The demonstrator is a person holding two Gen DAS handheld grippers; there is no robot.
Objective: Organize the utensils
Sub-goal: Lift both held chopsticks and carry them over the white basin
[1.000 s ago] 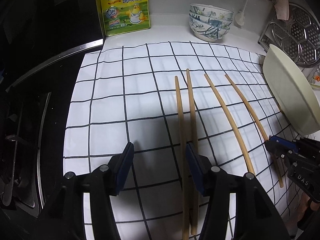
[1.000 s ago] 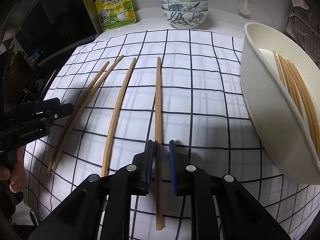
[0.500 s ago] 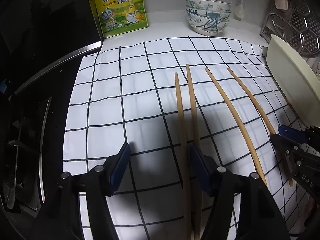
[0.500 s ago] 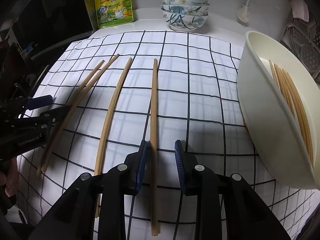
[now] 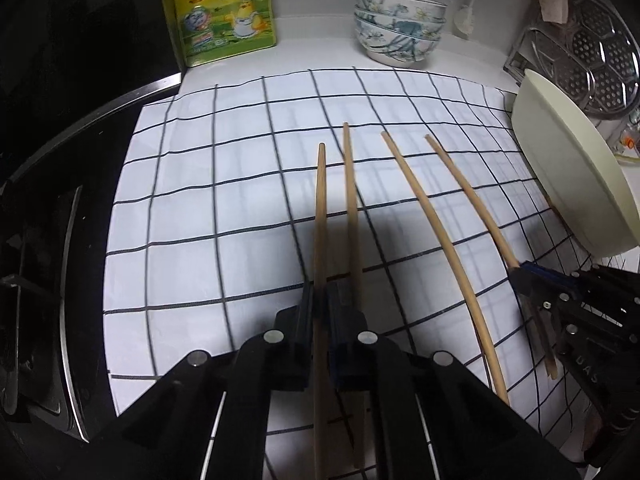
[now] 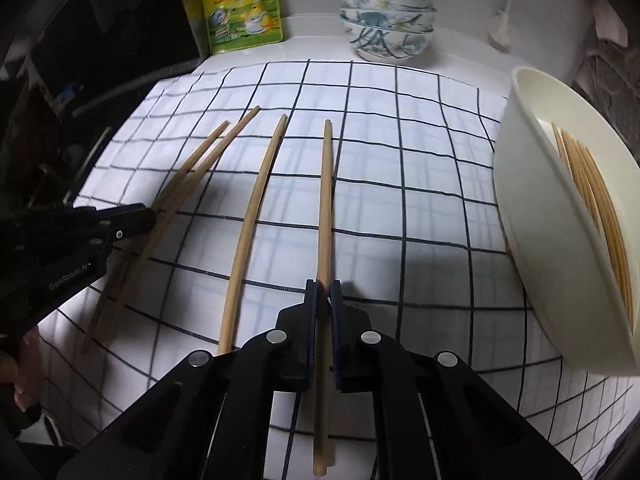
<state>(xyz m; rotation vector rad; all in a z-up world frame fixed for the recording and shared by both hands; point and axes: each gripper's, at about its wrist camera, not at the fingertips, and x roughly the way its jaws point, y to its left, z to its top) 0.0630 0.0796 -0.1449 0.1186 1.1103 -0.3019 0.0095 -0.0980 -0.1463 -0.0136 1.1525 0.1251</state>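
Four wooden chopsticks lie side by side on a black-checked white cloth [image 5: 200, 240]. My left gripper [image 5: 320, 300] is closing its jaws on the leftmost chopstick [image 5: 320, 208], and the pads press it from both sides. Its neighbour [image 5: 351, 200] lies just right of the fingers. My right gripper [image 6: 323, 292] is likewise closing on the rightmost chopstick [image 6: 326, 200], pads against it. Each gripper shows in the other's view: right gripper [image 5: 520, 276], left gripper [image 6: 148, 218]. A cream basin [image 6: 520, 184] at the right holds several more chopsticks [image 6: 592, 184].
A yellow seasoning pouch [image 5: 224, 12] and stacked patterned bowls [image 5: 400, 32] stand at the back of the counter. A black stove [image 5: 40, 280] borders the cloth on the left. A metal steamer rack [image 5: 600, 48] sits behind the basin. A hand [image 6: 16, 376] holds the left gripper.
Both grippers, wide apart half a second ago, have come together on their chopsticks. The left one shifted right to straddle the leftmost chopstick. The chopsticks have not moved.
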